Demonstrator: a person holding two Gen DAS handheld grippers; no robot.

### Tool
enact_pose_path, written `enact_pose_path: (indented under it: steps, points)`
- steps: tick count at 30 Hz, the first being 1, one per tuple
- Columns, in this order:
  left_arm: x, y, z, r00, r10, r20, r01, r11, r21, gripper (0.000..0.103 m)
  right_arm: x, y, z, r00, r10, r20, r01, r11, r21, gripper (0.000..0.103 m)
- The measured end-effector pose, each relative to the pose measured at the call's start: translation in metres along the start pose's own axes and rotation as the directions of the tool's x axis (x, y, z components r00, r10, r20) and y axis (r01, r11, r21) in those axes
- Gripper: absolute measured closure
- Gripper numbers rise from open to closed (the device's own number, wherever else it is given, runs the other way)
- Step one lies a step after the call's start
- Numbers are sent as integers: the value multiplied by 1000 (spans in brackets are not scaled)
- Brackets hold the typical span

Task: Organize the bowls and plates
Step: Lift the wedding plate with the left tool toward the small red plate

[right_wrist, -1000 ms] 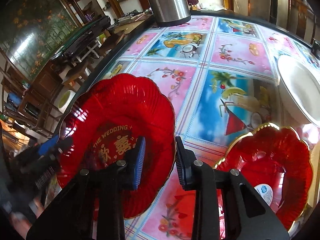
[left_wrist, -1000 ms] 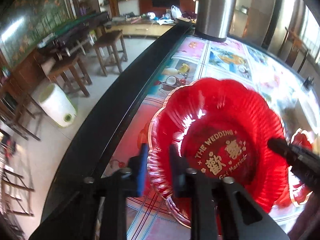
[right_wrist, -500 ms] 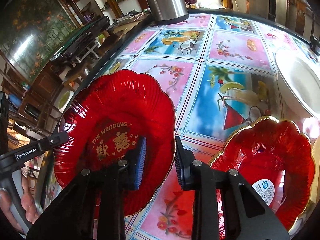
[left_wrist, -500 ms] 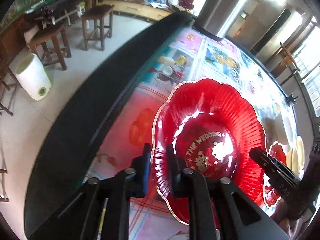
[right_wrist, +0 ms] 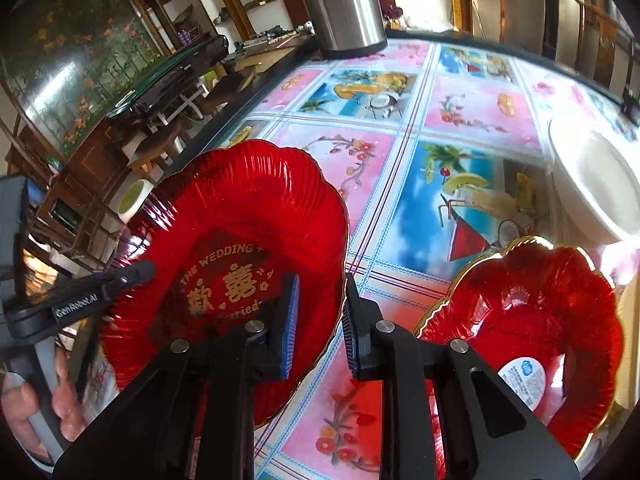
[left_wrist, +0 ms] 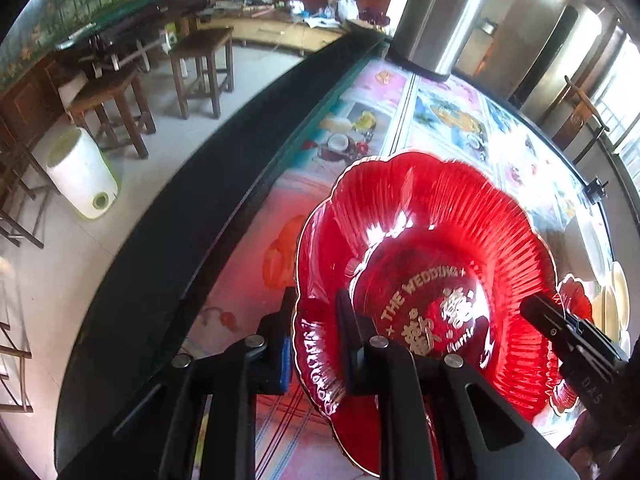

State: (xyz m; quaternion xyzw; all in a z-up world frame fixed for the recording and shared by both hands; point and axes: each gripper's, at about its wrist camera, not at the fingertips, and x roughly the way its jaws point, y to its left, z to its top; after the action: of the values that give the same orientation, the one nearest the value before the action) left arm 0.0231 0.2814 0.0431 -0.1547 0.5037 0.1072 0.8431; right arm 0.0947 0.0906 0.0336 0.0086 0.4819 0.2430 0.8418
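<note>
We have the left tool [left_wrist: 314, 336] clamped on the near rim of the red wedding plate [left_wrist: 432, 248], one finger under the scalloped edge and one inside the well, and the plate rides tilted just above the desk [right_wrist: 404, 176] near its dark left border. Our right tool [right_wrist: 320, 320] straddles the opposite rim with its jaws apart on either side of the edge, blue pads [right_wrist: 291, 320] showing a gap, so we judge it released and only poised there. Off to our right sits the smaller red dish [right_wrist: 532, 320] with the gold trim and a sticker in its well, and beyond that a white plate [right_wrist: 592, 184]; a steel canister [right_wrist: 344, 4] stands at the far end. To do this well we would keep the left pinch firm on the thin glossy rim, hold the plate close to level so it doesn't pivot out, and carry it across toward the other red dish before letting it down gently; the right tool could steady the far edge. Compared with a second ago, the left fingers have drawn together onto the rim where they stood wider then, and the plate has lifted and tipped, while the right tool's opening looks unchanged.
</note>
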Motion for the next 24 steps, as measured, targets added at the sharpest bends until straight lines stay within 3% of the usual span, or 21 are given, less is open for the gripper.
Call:
enact_pose_path:
  steps: [14, 24]
  points:
    - [-31, 3, -19, 998, -35, 46, 35, 999, 0, 87, -41, 20, -28, 998, -19, 65, 22, 998, -56, 83]
    - [-67, 14, -62, 994, -59, 91, 55, 997, 46, 87, -86, 45, -91, 994, -35, 104, 42, 997, -69, 81]
